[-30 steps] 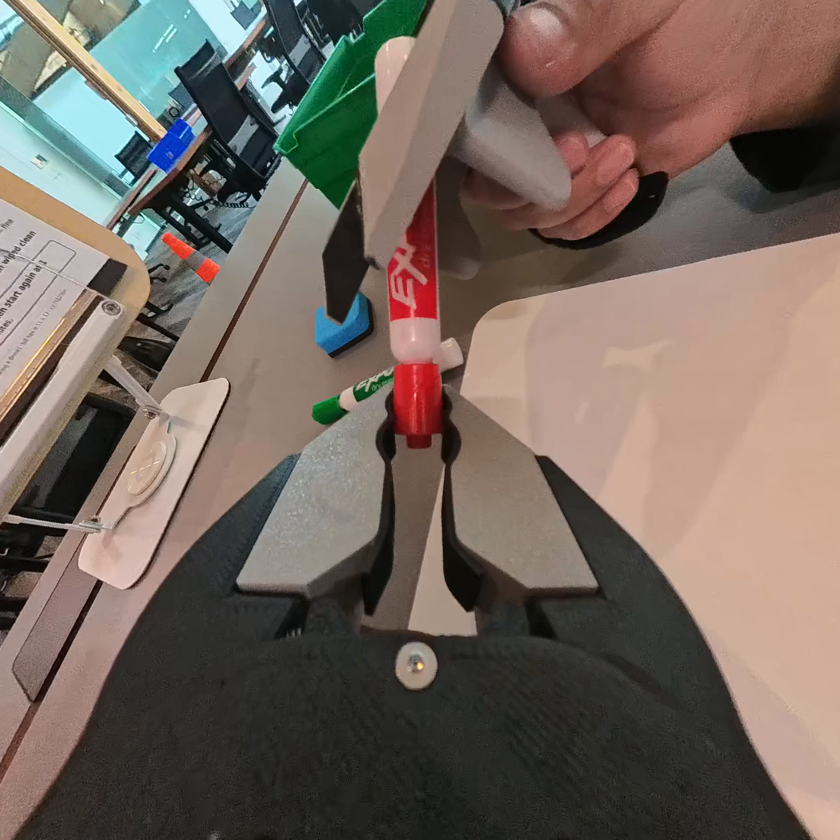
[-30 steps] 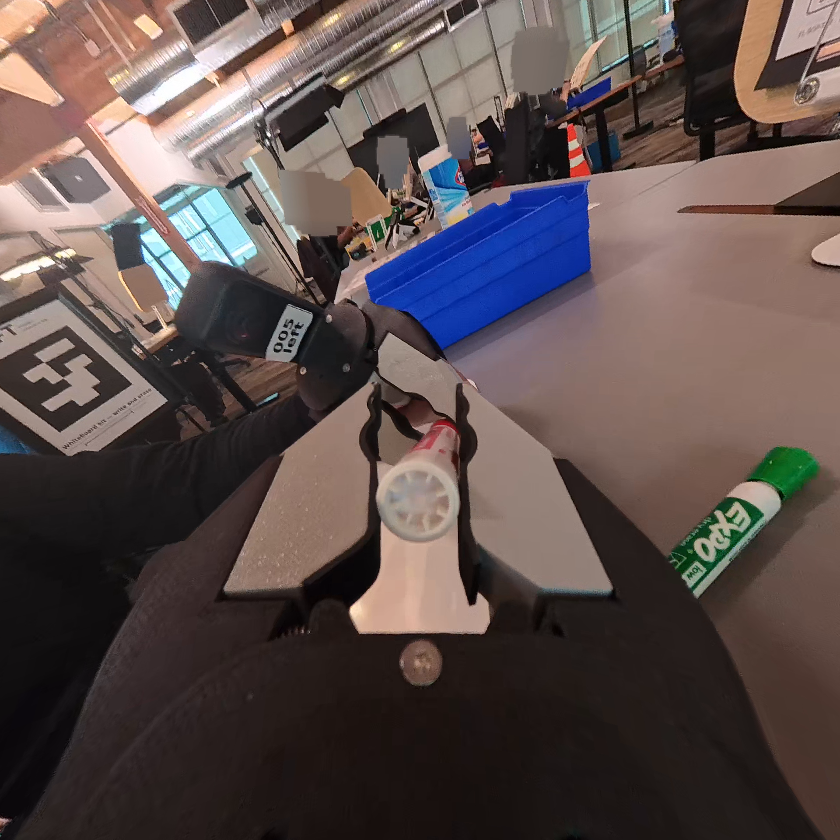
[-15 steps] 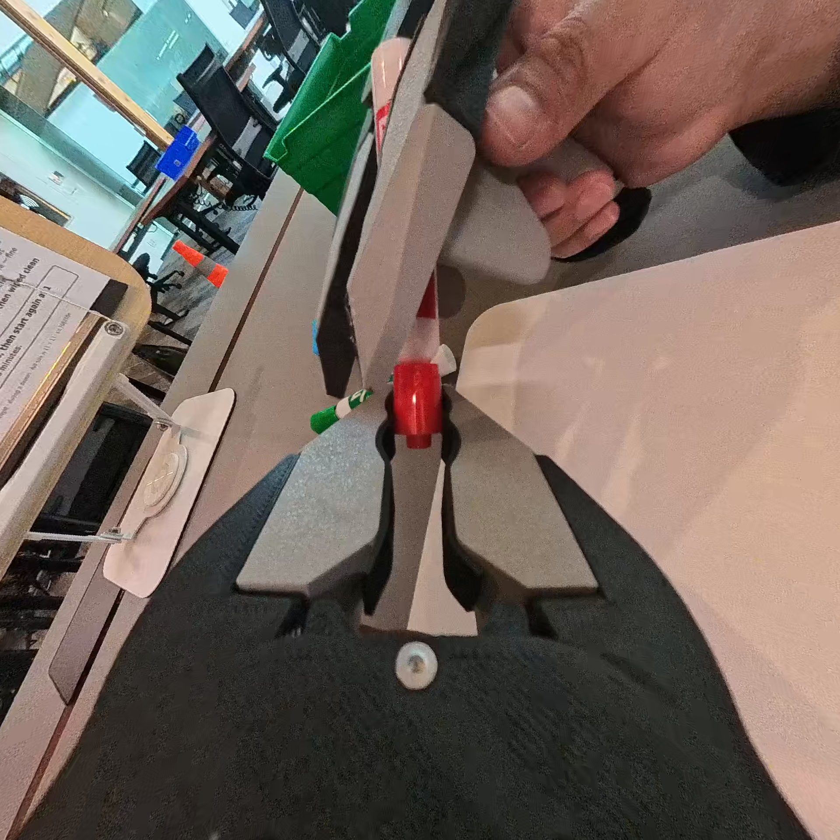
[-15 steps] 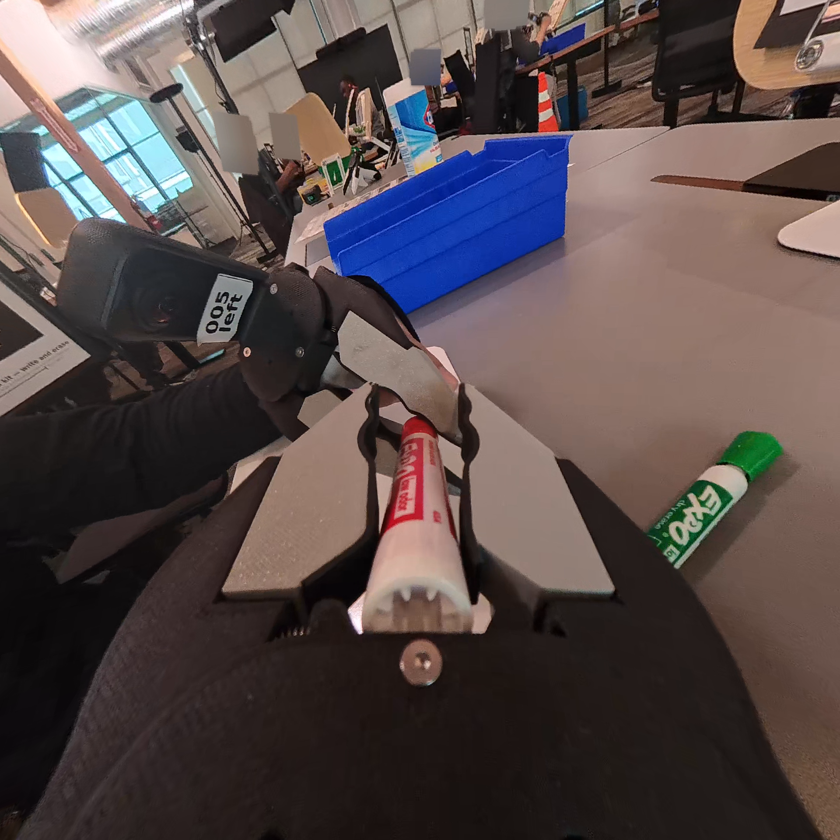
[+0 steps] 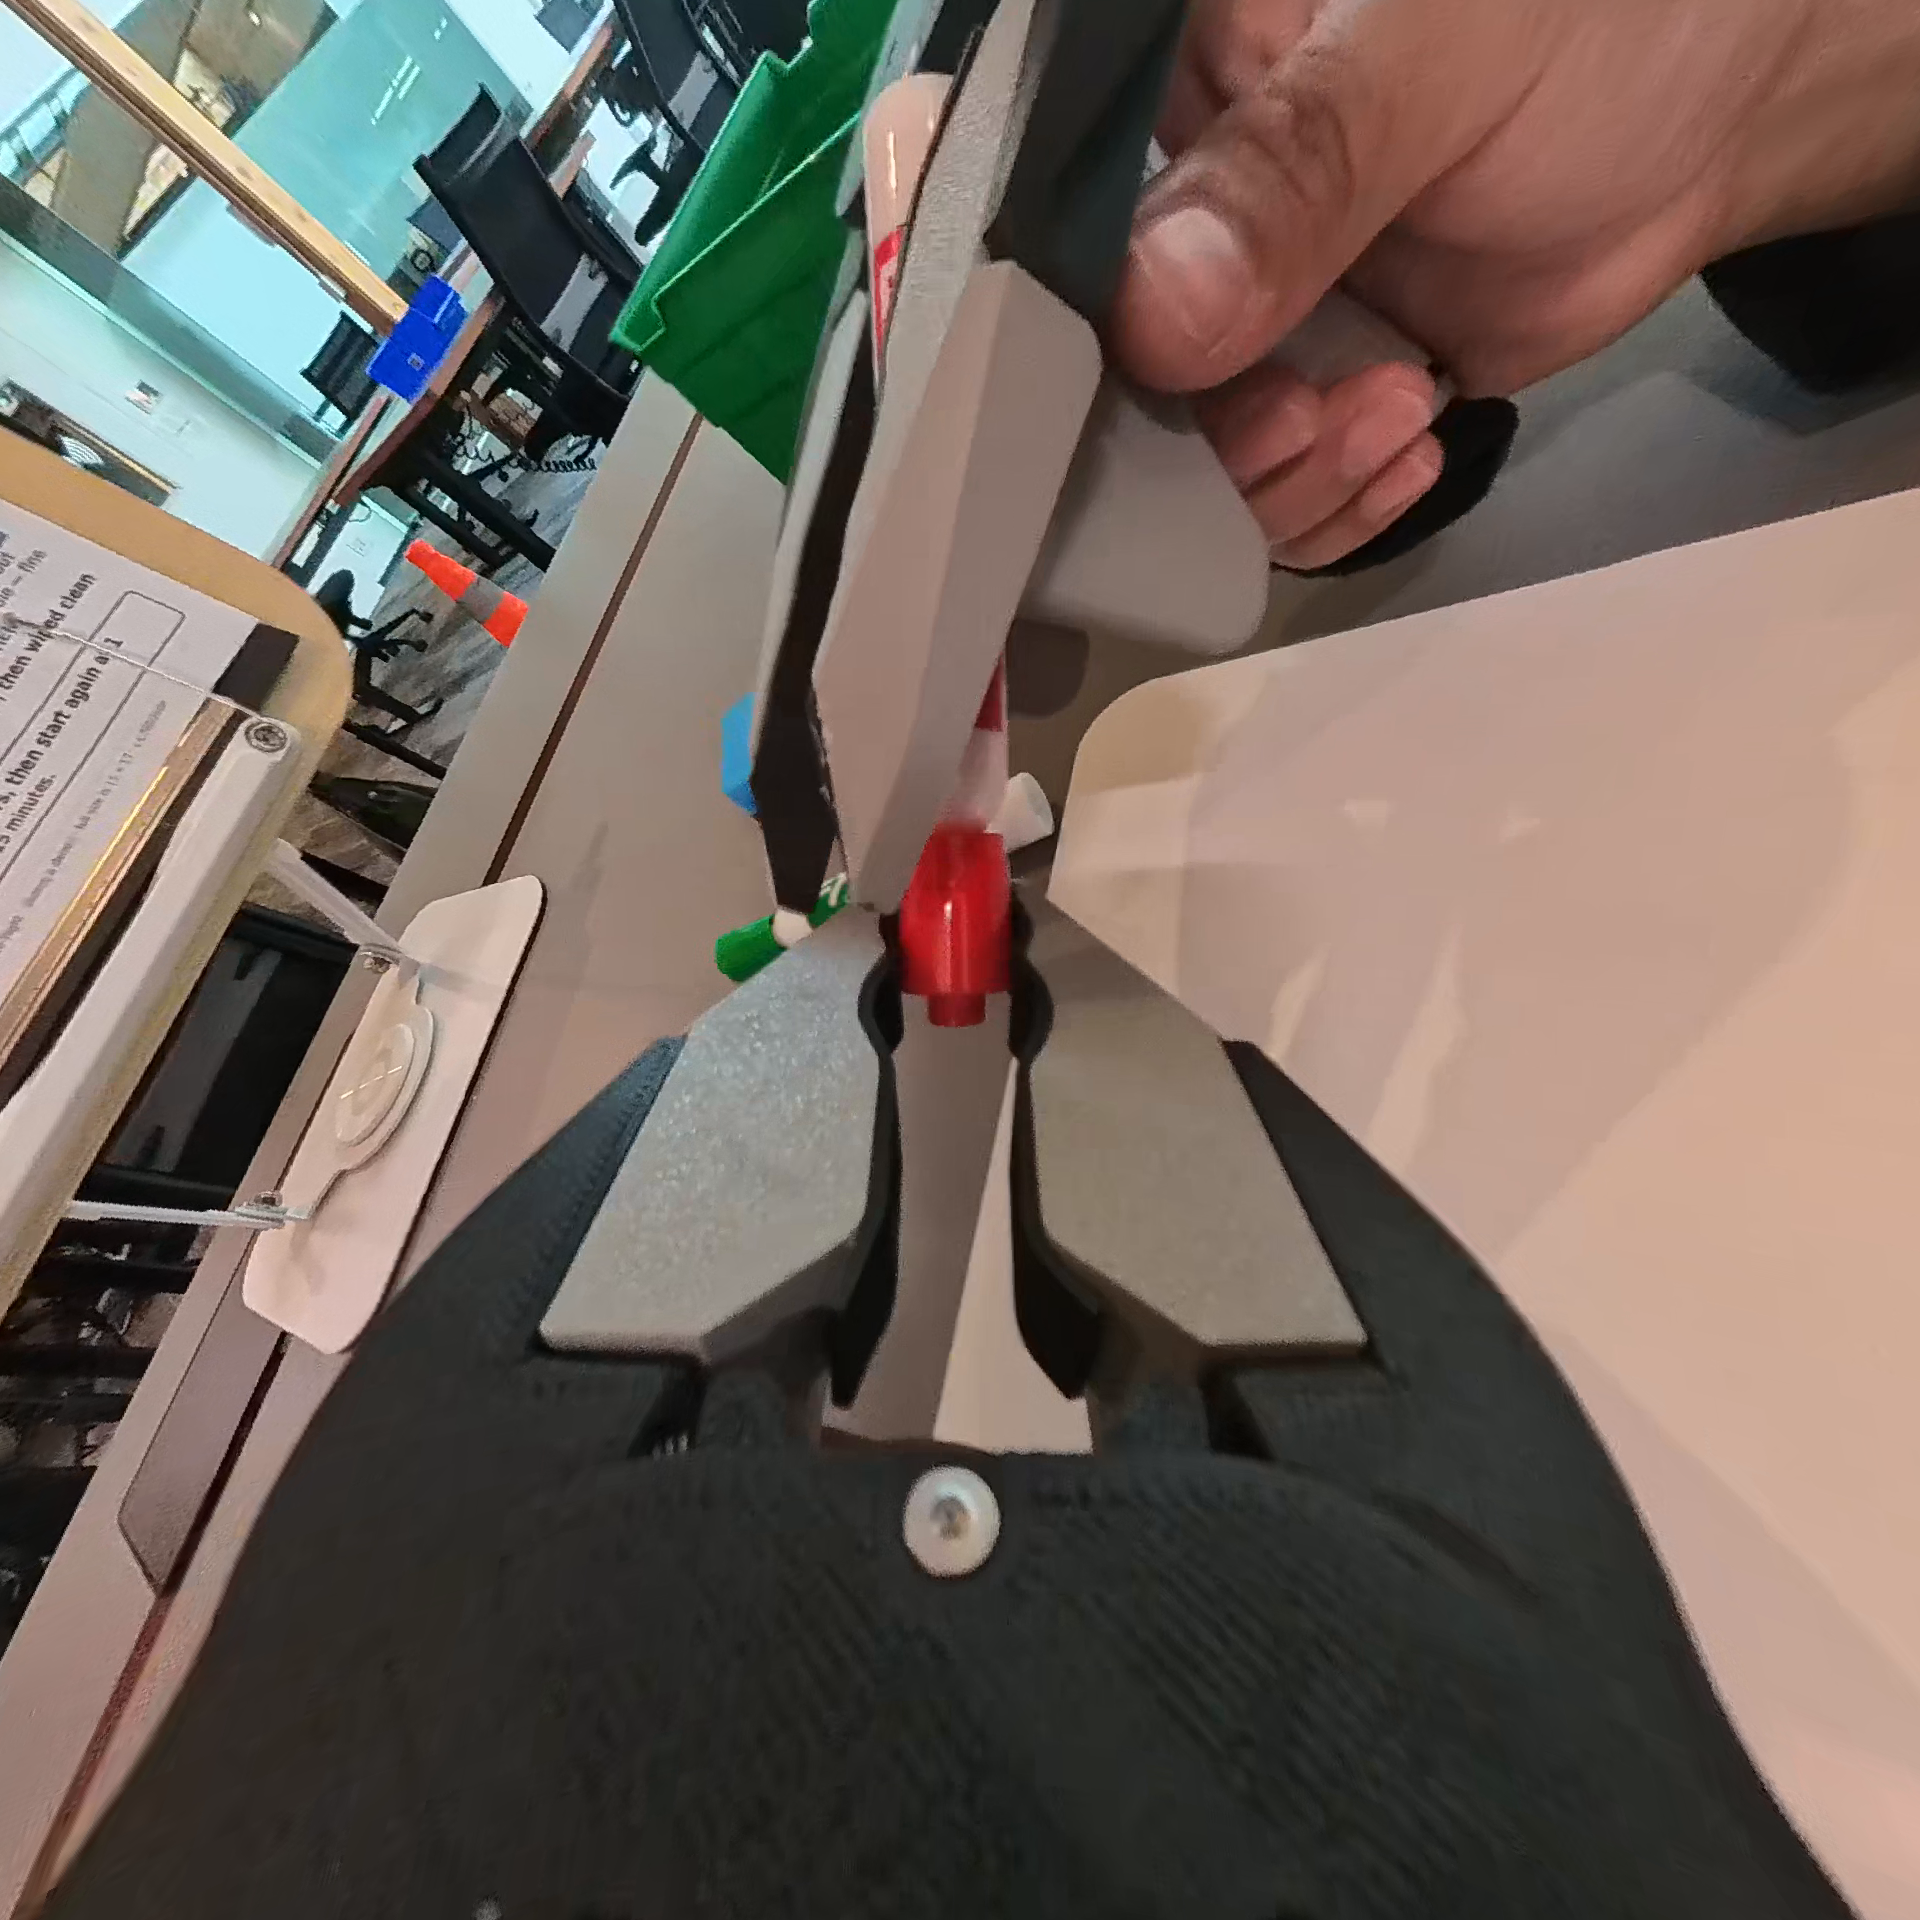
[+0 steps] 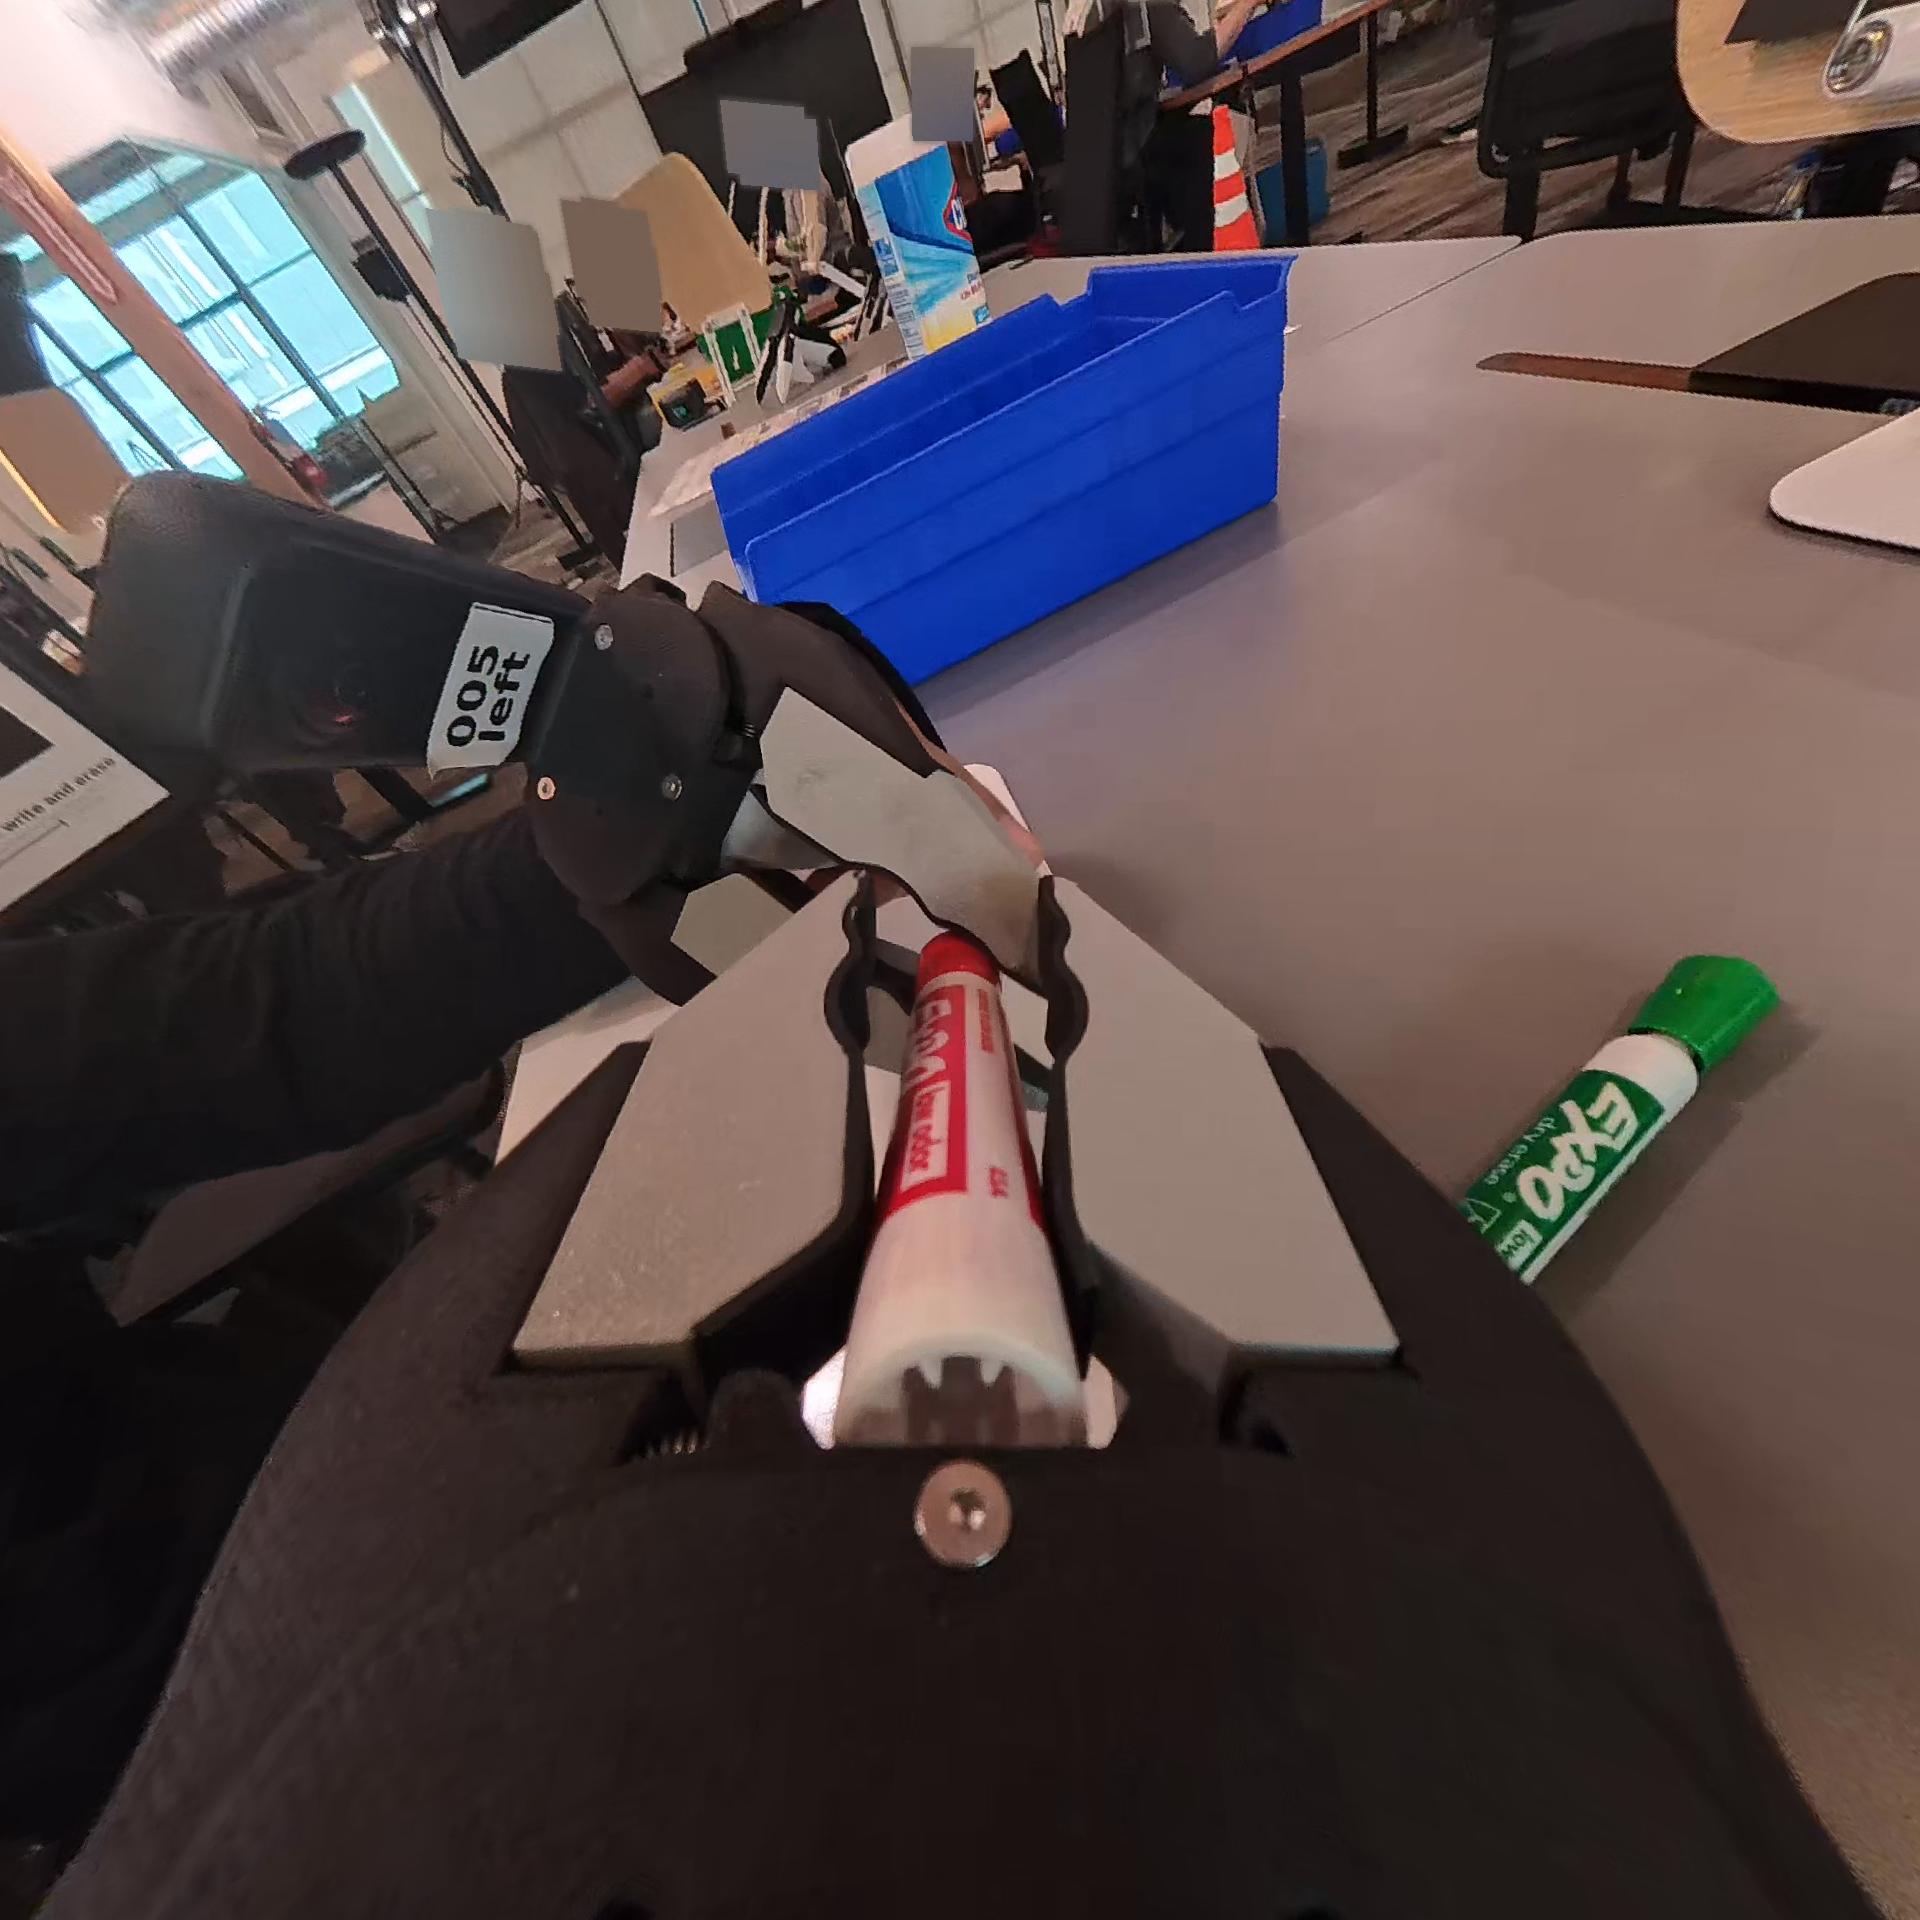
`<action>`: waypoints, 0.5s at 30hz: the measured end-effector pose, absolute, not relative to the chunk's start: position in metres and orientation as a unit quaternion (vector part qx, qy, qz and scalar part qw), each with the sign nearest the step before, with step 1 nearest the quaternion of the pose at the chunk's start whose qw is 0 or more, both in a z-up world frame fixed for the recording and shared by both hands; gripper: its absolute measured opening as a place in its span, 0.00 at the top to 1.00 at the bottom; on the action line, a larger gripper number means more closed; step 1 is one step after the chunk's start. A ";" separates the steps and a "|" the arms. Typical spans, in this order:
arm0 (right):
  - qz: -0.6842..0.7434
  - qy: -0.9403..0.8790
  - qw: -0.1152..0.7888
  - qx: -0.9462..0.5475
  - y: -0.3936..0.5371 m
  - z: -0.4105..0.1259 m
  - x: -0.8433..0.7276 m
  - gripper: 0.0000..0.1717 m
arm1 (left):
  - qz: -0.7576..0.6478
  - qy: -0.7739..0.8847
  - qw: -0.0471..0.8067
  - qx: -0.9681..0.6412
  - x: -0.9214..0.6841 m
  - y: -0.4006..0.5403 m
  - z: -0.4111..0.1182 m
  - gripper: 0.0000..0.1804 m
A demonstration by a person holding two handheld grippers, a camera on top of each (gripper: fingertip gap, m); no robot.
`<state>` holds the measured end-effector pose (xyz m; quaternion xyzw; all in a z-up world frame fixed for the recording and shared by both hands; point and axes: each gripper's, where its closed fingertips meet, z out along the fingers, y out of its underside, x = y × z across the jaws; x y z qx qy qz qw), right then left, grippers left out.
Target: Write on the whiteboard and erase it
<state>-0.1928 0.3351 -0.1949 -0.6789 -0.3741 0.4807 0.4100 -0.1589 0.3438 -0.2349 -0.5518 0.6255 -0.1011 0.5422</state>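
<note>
The whiteboard [image 5: 1507,935] lies unmarked on the counter [image 6: 1455,727], so writing and erasing both remain: the left claw [image 5: 951,935] pinches the red cap [image 5: 951,914] while the right claw [image 6: 951,997] grips the red marker's barrel [image 6: 961,1143], apparently uncapping

1. We see printed lettering along the white-and-red barrel of the red marker [image 6: 961,1143].
2. The green marker [image 6: 1600,1132], lying on the grey table [image 6: 1455,779], carries a printed brand label.
3. A white sticker [image 6: 488,675] with black characters sits on the left gripper [image 6: 977,894].
4. A printed sheet [image 5: 62,727] stands at the left.
5. A labelled blue-and-white canister [image 6: 920,249] stands behind the blue bin [image 6: 997,488].
</note>
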 end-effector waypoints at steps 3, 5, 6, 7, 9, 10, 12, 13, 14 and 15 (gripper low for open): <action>0.487 -0.370 0.415 -0.673 0.335 -0.191 -0.192 0.83 | -0.135 0.619 0.529 -0.564 -0.155 0.340 -0.237 0.92; 0.485 -0.374 0.417 -0.672 0.335 -0.190 -0.192 0.83 | -0.160 0.612 0.519 -0.574 -0.153 0.337 -0.237 0.92; 0.481 -0.376 0.418 -0.672 0.334 -0.190 -0.192 0.83 | -0.172 0.609 0.514 -0.579 -0.152 0.336 -0.238 0.92; 0.477 -0.379 0.422 -0.672 0.334 -0.190 -0.192 0.83 | -0.185 0.605 0.508 -0.585 -0.151 0.335 -0.238 0.92; 0.466 -0.385 0.429 -0.671 0.334 -0.190 -0.193 0.83 | -0.212 0.596 0.495 -0.595 -0.150 0.332 -0.238 0.92; 0.462 -0.386 0.434 -0.670 0.334 -0.190 -0.194 0.83 | -0.223 0.592 0.490 -0.600 -0.149 0.332 -0.238 0.91; 0.460 -0.387 0.439 -0.667 0.333 -0.188 -0.194 0.83 | -0.232 0.587 0.488 -0.604 -0.148 0.332 -0.238 0.91; 0.463 -0.387 0.439 -0.666 0.333 -0.187 -0.194 0.83 | -0.236 0.586 0.485 -0.604 -0.148 0.330 -0.238 0.91; 0.466 -0.388 0.437 -0.664 0.332 -0.187 -0.194 0.83 | -0.241 0.589 0.480 -0.604 -0.147 0.328 -0.239 0.92; 0.468 -0.390 0.435 -0.663 0.331 -0.187 -0.194 0.83 | -0.244 0.593 0.473 -0.604 -0.146 0.326 -0.241 0.92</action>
